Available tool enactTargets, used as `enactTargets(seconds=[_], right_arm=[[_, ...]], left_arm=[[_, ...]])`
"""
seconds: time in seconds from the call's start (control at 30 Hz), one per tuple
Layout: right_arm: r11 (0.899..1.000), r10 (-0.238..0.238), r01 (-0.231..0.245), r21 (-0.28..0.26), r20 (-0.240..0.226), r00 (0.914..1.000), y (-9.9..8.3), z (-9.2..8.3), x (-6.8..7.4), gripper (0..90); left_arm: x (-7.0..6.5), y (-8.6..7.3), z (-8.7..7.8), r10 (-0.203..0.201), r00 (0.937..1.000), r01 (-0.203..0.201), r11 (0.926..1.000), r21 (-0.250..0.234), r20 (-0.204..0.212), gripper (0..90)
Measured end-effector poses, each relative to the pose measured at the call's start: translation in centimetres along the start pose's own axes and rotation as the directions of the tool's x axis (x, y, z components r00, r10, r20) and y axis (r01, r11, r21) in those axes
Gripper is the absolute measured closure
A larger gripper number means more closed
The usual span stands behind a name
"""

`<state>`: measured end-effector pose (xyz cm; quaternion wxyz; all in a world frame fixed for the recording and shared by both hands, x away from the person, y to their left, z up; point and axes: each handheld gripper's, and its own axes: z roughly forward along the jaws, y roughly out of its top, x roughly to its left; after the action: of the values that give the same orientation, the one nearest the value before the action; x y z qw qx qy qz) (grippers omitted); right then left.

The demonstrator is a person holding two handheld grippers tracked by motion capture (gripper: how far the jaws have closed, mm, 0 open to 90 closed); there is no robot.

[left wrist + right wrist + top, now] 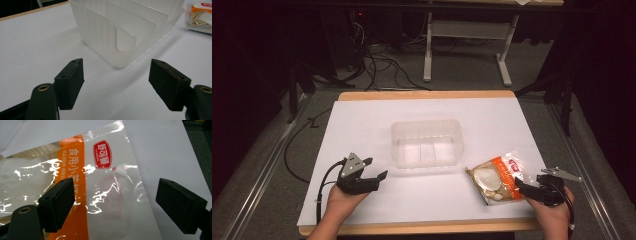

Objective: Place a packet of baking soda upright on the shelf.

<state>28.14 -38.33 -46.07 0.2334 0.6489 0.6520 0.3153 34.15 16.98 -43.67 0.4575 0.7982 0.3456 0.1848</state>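
Observation:
A clear plastic bin (427, 142) stands in the middle of the white table top (362, 120); its ribbed wall (117, 32) shows close ahead in the left gripper view. A snack bag (495, 177) with an orange band and clear film lies at the front right. My left gripper (374, 170) hovers open near the bin's front left corner, nothing between its jaws. My right gripper (523, 186) is open at the bag's right end, the jaws straddling the bag's clear edge (112, 195) without closing on it. The bag (201, 15) also peeks in at the top right of the left gripper view.
The table's wooden rim (427, 95) borders the white sheet. Beyond it stand a metal table frame (467, 45) and cables (382, 65) on the grey floor. Open white surface lies left of the bin and along the front.

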Motion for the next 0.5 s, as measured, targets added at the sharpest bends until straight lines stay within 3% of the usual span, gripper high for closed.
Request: enactTargets(seconds=[0.1, 0.27, 0.4, 0.5], right_arm=[[0.999, 0.046, -0.046, 0.026, -0.022, 0.9987, -0.34, 0.21, -0.64, 18.9], [0.997, 0.070, -0.067, 0.049, -0.072, 0.9949, -0.48, 0.43, -0.80, 26.8], [0.995, 0.093, -0.090, 0.039, -0.097, 0.9909, -0.55, 0.19, -0.96, 32.0], [0.996, 0.091, -0.092, -0.002, -0.110, 0.9898, -0.38, -0.38, -0.90, 35.9]], left_arm=[[-0.14, 0.00, 0.04, 0.005, 1.0000, -0.005, 1.0000, 0.003, 0.002, 28.6], [-0.32, 0.00, 0.10, 0.014, 0.9999, -0.014, 0.9999, 0.008, 0.006, 28.6], [-0.28, -0.01, 0.17, 0.016, 0.9998, -0.016, 0.9998, 0.013, 0.007, 28.6], [-0.28, 0.01, 0.17, 0.019, 0.9998, -0.019, 0.9997, 0.013, 0.006, 28.5]])
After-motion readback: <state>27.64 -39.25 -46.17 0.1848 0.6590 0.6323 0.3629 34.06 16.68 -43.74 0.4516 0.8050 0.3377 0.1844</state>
